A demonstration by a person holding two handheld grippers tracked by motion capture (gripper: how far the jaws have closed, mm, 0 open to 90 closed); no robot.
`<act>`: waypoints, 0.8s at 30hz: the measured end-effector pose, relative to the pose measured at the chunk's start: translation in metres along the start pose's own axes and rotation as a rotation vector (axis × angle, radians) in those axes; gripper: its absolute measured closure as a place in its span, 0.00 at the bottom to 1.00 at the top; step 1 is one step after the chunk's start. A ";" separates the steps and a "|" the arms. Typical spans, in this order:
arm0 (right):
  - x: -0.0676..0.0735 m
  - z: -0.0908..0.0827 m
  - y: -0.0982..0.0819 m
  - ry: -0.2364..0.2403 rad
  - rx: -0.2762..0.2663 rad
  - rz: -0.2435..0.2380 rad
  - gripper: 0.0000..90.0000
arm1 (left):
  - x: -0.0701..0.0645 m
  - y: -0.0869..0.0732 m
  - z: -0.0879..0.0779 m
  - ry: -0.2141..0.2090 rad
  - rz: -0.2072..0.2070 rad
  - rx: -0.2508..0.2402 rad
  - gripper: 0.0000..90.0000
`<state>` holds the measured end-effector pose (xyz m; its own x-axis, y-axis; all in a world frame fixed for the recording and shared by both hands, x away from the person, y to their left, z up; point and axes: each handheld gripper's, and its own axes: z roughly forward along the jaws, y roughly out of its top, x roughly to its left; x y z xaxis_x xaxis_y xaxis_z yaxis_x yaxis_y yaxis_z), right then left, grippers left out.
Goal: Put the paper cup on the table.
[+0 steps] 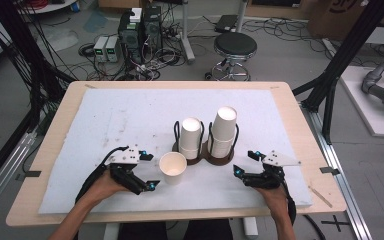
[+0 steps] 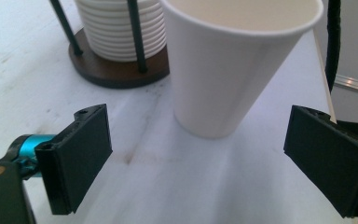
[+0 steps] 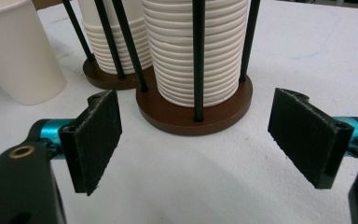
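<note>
Single cup: one white tapered paper cup [image 1: 172, 167], upright and mouth up on the white foam sheet [image 1: 110, 120] that covers the pale wooden counter [image 1: 60, 107]. It stands alone, just in front of the left-hand rack and apart from it, so it can be approached from the side without fouling the rods.

Left hand-held gripper [image 1: 150, 170]: black two-jaw tool with teal fittings. Jaws spread wide, one to either side of the single cup, pads clear of its wall. In the left gripper view the cup [image 2: 228, 70] sits between and beyond the pads; nothing is held. The spread looks set to take the cup across its lower body.

Right hand-held gripper [image 1: 244, 162]: same make, jaws spread, nothing between them. It rests low near the front of the right-hand rack, aimed at that rack's base, probably to steady it or wait its turn.

Left-hand rack: round dark brown wooden base with black upright rods [image 1: 187, 150], holding a nested stack of white paper cups [image 1: 191, 132] stored mouth down. The rods keep the stack from toppling.

Right-hand rack: matching brown base and rods [image 1: 221, 155], touching or just beside its neighbour, with a taller nested stack [image 1: 224, 127].

Stage, judged: the grasp on the single cup is not yet made; closing gently would matter, since thin paper walls crush.
</note>
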<state>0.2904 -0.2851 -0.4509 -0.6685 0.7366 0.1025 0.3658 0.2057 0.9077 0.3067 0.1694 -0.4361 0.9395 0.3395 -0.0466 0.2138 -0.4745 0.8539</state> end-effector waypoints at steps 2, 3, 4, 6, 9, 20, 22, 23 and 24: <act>0.000 0.000 0.000 -0.001 0.004 -0.004 0.20 | 0.001 -0.003 -0.007 0.001 -0.003 -0.006 0.08; 0.000 0.000 0.000 0.002 0.007 -0.003 0.20 | 0.001 -0.005 -0.011 0.002 -0.009 -0.009 0.08; 0.000 0.000 0.000 0.002 0.009 -0.001 0.20 | 0.001 -0.007 -0.016 0.012 -0.010 -0.013 0.08; 0.000 0.000 0.000 0.001 0.008 -0.004 0.20 | 0.002 -0.009 -0.021 0.017 -0.017 -0.022 0.08; 0.000 0.000 0.000 0.003 0.009 -0.005 0.20 | 0.004 -0.015 -0.031 0.040 -0.033 -0.025 0.08; -0.001 0.001 0.001 0.008 0.014 -0.003 0.20 | 0.013 -0.038 -0.063 0.148 -0.105 -0.063 0.08; 0.000 0.001 0.000 0.009 0.016 -0.006 0.20 | 0.015 -0.042 -0.067 0.162 -0.123 -0.076 0.08; 0.000 0.001 0.000 0.007 0.014 -0.011 0.20 | 0.015 -0.043 -0.069 0.162 -0.129 -0.082 0.08; 0.000 0.001 0.000 0.006 0.015 -0.012 0.20 | 0.015 -0.044 -0.071 0.166 -0.135 -0.089 0.08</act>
<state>0.2911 -0.2840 -0.4509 -0.6768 0.7301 0.0945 0.3678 0.2242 0.9025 0.2928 0.2530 -0.4382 0.8456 0.5272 -0.0835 0.3029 -0.3451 0.8883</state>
